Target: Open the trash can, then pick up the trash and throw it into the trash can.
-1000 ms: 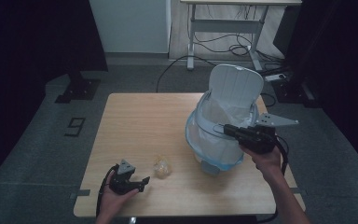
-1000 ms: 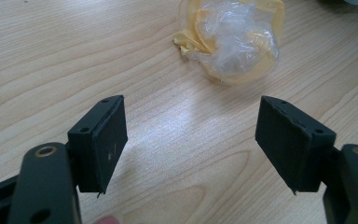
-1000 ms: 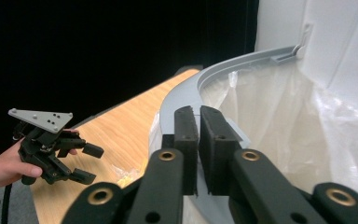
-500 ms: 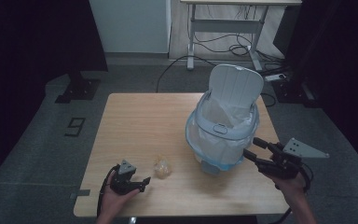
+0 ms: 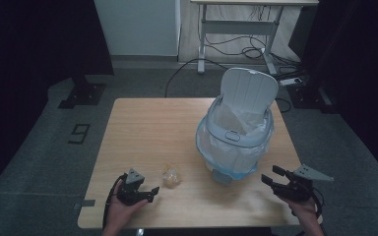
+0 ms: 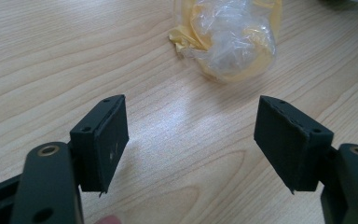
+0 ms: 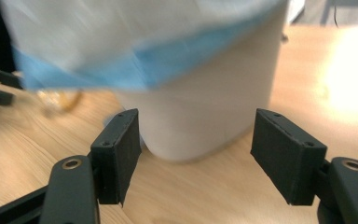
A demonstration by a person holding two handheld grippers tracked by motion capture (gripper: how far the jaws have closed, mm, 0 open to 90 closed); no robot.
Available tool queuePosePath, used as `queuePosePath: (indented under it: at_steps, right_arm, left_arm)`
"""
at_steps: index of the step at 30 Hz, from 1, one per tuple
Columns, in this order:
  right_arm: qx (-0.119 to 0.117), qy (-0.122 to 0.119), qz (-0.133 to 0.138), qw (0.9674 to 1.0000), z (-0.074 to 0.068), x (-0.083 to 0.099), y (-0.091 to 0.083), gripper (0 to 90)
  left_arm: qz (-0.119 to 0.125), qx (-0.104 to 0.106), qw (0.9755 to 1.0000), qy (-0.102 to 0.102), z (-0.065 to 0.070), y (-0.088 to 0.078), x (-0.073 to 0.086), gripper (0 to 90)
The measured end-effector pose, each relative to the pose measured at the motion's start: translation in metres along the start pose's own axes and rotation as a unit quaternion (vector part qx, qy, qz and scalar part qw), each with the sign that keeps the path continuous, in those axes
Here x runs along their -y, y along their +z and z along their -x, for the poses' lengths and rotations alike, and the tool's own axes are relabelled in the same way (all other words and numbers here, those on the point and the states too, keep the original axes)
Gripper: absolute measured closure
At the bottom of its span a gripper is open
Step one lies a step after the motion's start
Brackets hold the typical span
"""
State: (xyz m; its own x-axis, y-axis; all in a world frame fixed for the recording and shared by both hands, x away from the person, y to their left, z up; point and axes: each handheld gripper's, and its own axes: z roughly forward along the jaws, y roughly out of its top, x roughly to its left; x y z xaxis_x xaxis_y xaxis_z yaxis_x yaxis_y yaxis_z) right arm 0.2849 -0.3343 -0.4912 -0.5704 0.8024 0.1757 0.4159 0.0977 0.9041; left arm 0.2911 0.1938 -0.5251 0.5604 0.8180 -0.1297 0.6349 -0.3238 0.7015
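We rest both grippers, left (image 5: 153, 191) and right (image 5: 270, 179), jaws apart and empty: the right's jaws have just opened beside the lined bin (image 5: 234, 142), the left faces the crumpled wrapper (image 5: 172, 174).

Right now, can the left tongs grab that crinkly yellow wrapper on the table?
Probably yes. The left tongs are open and pointed at the crumpled wrapper, with only bare table between them.

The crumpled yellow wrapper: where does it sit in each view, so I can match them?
High view: crumpled yellow wrapper lies on the table, just right of the left gripper.
Left gripper view: top centre, beyond the open jaws.
Right gripper view: blurred at far left.
Shared landmark: the lined bin.
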Motion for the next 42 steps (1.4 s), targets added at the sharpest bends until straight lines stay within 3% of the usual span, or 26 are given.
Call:
queuePosePath:
  at_steps: [4, 14, 31, 42]
  right_arm:
    - [0.010, 0.004, -0.022, 0.9997, 0.006, 0.013, 0.005, 32.2]
    - [0.020, -0.003, -0.048, 0.9987, 0.007, 0.024, 0.010, 32.2]
    - [0.032, -0.005, -0.061, 0.9976, 0.012, 0.030, 0.011, 32.2]
    - [0.038, -0.002, -0.071, 0.9968, 0.014, 0.034, 0.014, 32.2]
  left_arm:
    - [0.000, 0.000, 1.0000, 0.000, 0.000, 0.000, 0.000, 26.0]
    - [0.007, 0.004, 1.0000, -0.004, 0.000, -0.004, 0.000, 26.0]
    - [0.044, 0.011, 0.9989, -0.010, 0.004, -0.010, -0.010, 23.4]
    - [0.045, 0.031, 0.9985, 0.001, 0.011, 0.005, -0.030, 22.4]
